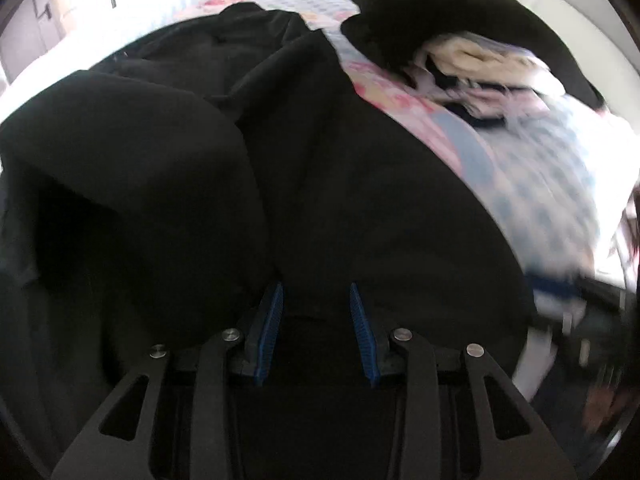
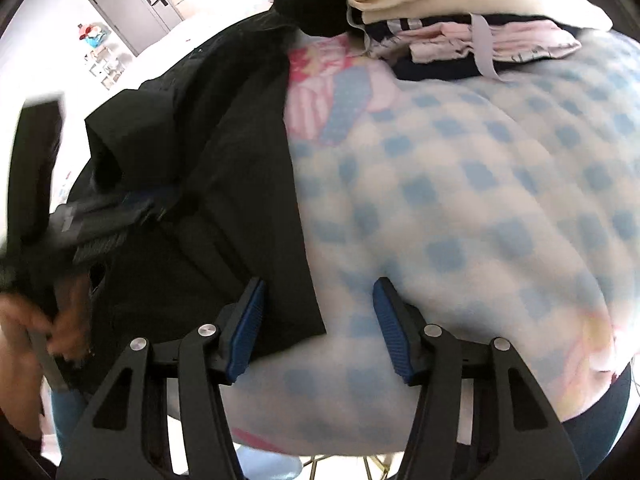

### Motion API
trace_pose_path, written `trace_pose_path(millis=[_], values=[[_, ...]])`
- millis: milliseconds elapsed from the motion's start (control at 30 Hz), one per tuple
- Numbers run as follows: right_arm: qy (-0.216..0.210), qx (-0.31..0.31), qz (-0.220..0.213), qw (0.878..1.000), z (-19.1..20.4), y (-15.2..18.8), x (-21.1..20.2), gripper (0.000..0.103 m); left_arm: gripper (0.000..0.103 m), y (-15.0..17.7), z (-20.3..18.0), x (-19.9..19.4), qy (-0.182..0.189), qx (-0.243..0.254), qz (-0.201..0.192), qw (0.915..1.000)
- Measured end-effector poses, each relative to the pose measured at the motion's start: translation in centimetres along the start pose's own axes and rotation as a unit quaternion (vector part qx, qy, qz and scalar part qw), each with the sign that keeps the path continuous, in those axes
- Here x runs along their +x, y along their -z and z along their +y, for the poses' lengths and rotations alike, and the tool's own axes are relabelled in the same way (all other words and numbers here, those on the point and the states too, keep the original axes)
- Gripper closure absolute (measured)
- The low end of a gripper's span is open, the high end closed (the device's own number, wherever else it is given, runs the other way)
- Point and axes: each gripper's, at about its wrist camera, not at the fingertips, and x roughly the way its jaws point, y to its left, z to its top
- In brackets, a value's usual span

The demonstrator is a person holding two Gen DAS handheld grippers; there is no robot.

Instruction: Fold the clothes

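Black garment [image 1: 248, 168] lies rumpled along the left side of the checked blanket [image 2: 460, 200]. Your left gripper [image 1: 316, 292] gapes just above its folds; your right gripper [image 2: 318, 292] stands released over its near corner, grasping nothing.

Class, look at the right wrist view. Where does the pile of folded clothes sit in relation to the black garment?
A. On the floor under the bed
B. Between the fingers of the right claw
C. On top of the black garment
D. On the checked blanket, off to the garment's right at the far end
D: the pile of folded clothes rests on the blue-checked blanket, right of the black garment.
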Motion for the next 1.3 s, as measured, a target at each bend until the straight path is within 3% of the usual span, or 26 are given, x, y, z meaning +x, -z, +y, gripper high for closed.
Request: trace_pose_path(millis=[100, 233, 367, 500, 600, 700, 867, 900, 933, 967, 1000, 1033, 1100, 1133, 1167, 1233, 1300], values=[[-0.002, 0.002, 0.003, 1.0, -0.2, -0.2, -0.9, 0.045, 0.065, 0.6, 1.0, -3.0, 0.03, -0.005, -0.016, 0.9994], [-0.032, -0.015, -0.03, 0.999, 0.9, -2.6, -3.8, 0.038, 0.056, -0.2, 5.0, -7.9, 0.074, -0.044, -0.09, 0.9922], [-0.095, -0.046, -0.046, 0.993, 3.3, -6.6, -4.7, 0.031, 0.049, -0.3, 13.7, -12.1, 0.001, -0.143, -0.147, 0.9788], [-0.101, -0.073, -0.027, 0.992, 6.5, -9.3, -2.6, 0.03, 0.049, 0.7, 23.3, -11.9, -0.04, -0.261, -0.14, 0.9543], [-0.122, -0.079, -0.005, 0.989, 9.2, -11.2, 0.5, 0.018, 0.044, 0.6, 28.4, -10.4, -0.019, -0.308, -0.123, 0.9433], [-0.122, -0.102, 0.021, 0.987, 12.1, -12.8, 4.4, 0.018, 0.043, -0.6, 31.4, -7.7, 0.002, -0.326, -0.091, 0.9409], [-0.099, -0.133, 0.036, 0.986, 14.6, -13.7, 9.6, 0.018, 0.039, -3.5, 32.3, -2.3, 0.042, -0.308, -0.029, 0.9501], [-0.124, -0.12, 0.048, 0.984, 14.4, -13.6, 10.5, 0.023, 0.04, -4.1, 31.8, -1.3, 0.045, -0.299, -0.016, 0.9531], [-0.152, -0.106, 0.062, 0.981, 14.2, -13.6, 11.4, 0.045, 0.053, -4.7, 31.3, -0.3, 0.047, -0.29, -0.003, 0.9559], [-0.171, -0.096, 0.073, 0.978, 14.2, -13.5, 11.7, 0.059, 0.066, -5.5, 30.5, -0.5, 0.033, -0.267, -0.005, 0.9631], [-0.177, -0.098, 0.068, 0.977, 14.4, -13.5, 11.5, 0.075, 0.068, -6.5, 29.6, -1.3, 0.009, -0.236, -0.015, 0.9715], [-0.164, -0.12, 0.047, 0.978, 15.1, -13.6, 10.6, 0.088, 0.07, -7.4, 28.8, -2.7, -0.013, -0.211, -0.039, 0.9765], [-0.141, -0.157, 0.004, 0.977, 16.2, -14.0, 8.1, 0.095, 0.071, -8.9, 26.9, -8.3, -0.071, -0.163, -0.133, 0.975], [-0.142, -0.168, -0.022, 0.975, 16.5, -14.2, 6.3, 0.098, 0.071, -8.7, 25.6, -11.2, -0.109, -0.135, -0.183, 0.9676], [-0.145, -0.177, -0.049, 0.972, 16.8, -14.5, 4.3, 0.098, 0.071, -8.3, 24.2, -14.4, -0.151, -0.102, -0.239, 0.9538], [-0.125, -0.219, -0.113, 0.961, 17.6, -13.6, 0.2, 0.099, 0.069, -5.3, 21.7, -18.8, -0.23, -0.027, -0.319, 0.9191], [-0.127, -0.268, -0.126, 0.947, 18.1, -11.5, -2.2, 0.099, 0.062, -1.3, 19.6, -20.7, -0.297, 0.05, -0.361, 0.8826]])
